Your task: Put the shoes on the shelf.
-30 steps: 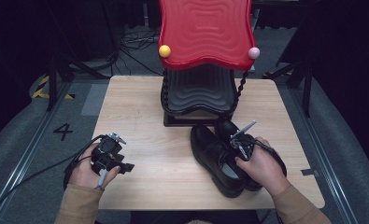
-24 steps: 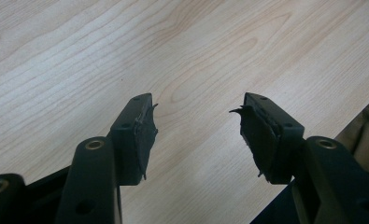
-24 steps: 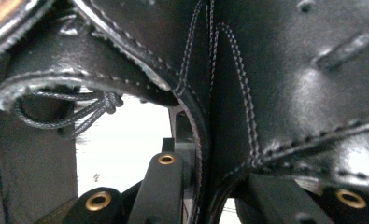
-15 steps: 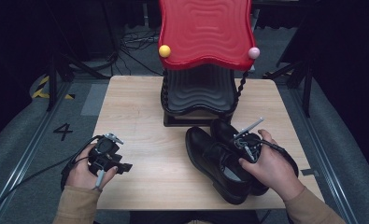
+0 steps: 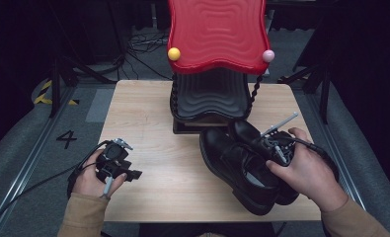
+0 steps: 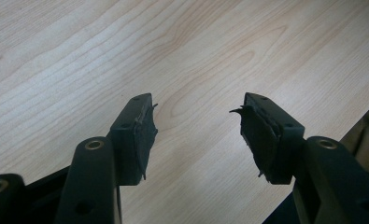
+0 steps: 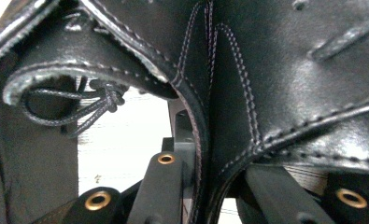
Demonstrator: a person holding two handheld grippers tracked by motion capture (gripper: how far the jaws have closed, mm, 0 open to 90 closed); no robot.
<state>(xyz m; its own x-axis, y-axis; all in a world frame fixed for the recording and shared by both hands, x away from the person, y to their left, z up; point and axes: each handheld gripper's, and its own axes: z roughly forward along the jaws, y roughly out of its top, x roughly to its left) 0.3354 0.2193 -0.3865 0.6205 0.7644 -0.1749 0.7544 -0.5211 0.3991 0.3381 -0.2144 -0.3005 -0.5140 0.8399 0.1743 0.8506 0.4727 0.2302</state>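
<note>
Overhead, two black leather shoes (image 5: 242, 165) are counted at the table's (image 5: 148, 123) right, beside one red-topped rack (image 5: 217, 34). Stitching and lace are resolved from the right gripper (image 7: 205, 154), clamped on one shoe's side wall. Left gripper (image 6: 196, 126) is seen wide, empty.

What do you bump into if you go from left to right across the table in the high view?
Left gripper in a hand, jaws open over bare wooden table → left-hand black shoe lying on the table → right gripper, shut on the second black shoe, which it holds tilted up.
</note>
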